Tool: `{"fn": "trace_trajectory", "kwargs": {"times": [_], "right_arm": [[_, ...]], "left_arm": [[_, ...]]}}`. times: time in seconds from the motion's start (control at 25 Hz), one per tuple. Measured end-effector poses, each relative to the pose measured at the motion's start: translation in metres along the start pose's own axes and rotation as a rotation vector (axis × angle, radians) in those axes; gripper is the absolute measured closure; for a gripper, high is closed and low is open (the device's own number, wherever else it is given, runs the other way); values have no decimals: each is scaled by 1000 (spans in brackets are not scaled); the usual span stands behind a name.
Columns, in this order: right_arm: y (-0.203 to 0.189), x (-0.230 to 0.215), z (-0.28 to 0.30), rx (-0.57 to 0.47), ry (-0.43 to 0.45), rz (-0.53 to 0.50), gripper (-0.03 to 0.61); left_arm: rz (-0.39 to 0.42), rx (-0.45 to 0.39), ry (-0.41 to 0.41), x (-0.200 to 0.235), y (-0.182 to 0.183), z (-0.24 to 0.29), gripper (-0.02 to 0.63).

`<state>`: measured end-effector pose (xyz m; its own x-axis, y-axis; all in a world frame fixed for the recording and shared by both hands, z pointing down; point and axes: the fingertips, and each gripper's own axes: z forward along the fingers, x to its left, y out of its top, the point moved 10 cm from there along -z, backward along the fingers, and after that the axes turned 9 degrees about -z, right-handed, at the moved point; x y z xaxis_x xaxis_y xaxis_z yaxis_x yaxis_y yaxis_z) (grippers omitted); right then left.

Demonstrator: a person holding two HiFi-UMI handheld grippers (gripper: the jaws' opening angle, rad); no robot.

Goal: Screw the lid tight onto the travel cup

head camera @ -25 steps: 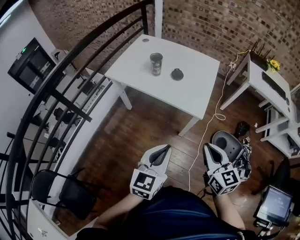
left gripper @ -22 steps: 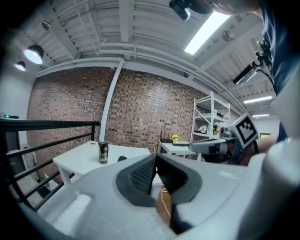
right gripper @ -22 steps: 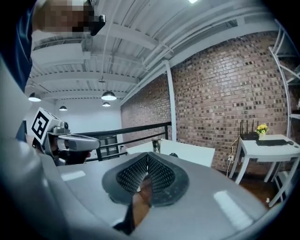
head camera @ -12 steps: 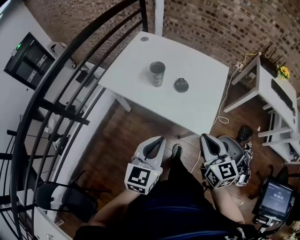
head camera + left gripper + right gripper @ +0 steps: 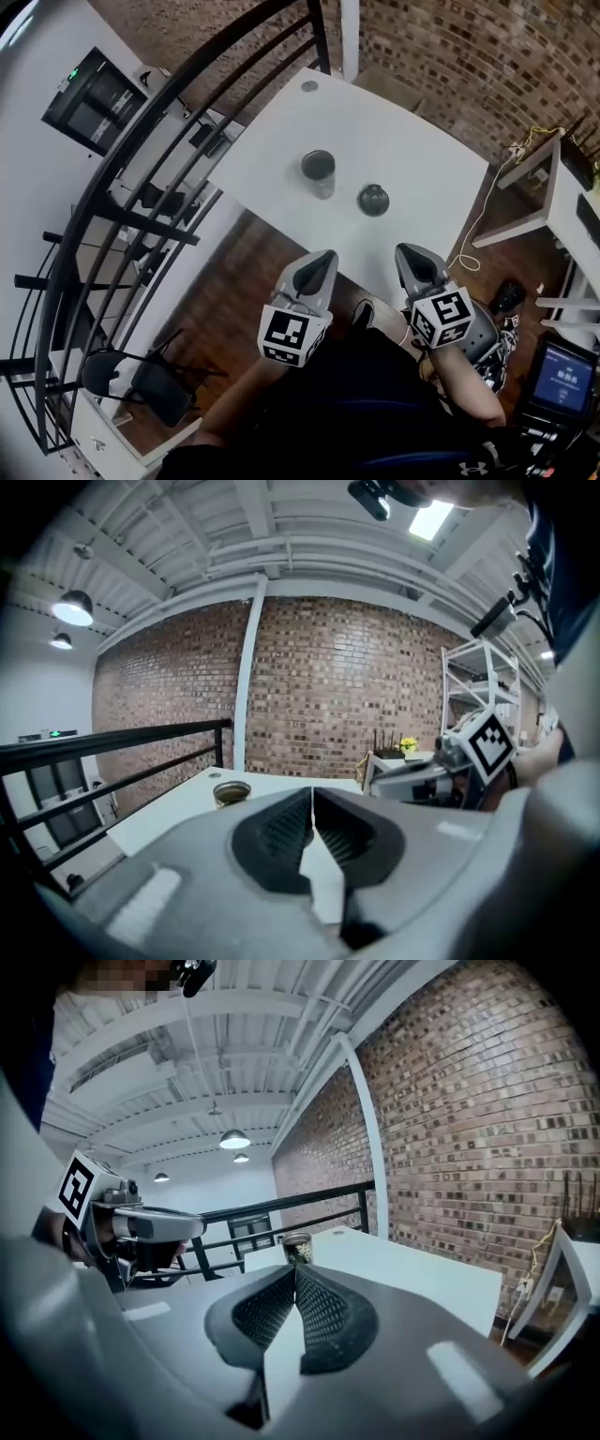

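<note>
Brick wall [image 5: 450, 56] up top, white table [image 5: 412, 141] in the centre of my head view. The travel cup [image 5: 319, 172] stands open there, its lid [image 5: 373, 199] lying apart, just to its right. My left gripper [image 5: 322, 258] and right gripper [image 5: 410, 253] sit lower centre, jaws pressed together on nothing (both well short of the cup).

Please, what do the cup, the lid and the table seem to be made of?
Cup: probably metal, with a shiny rim and a speckled wall; too small to be sure. Lid: likely plastic, black, faint gloss. Table: white, smooth, matte top, painted or laminated board perhaps.
</note>
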<state>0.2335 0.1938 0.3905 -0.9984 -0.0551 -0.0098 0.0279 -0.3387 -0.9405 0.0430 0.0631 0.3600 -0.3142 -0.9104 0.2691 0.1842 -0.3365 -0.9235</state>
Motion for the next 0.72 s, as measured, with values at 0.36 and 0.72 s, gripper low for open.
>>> {"fn": "trace_trajectory", "kwargs": {"times": [0.36,0.72], "right_arm": [[-42,-60,107,281,-25,-70,376],[-76,-81,204,575,-22,-177,307]], "left_arm": [[-34,175,106,104,-35,101,346],[-130,199,79,131,-45,105,341]]}}
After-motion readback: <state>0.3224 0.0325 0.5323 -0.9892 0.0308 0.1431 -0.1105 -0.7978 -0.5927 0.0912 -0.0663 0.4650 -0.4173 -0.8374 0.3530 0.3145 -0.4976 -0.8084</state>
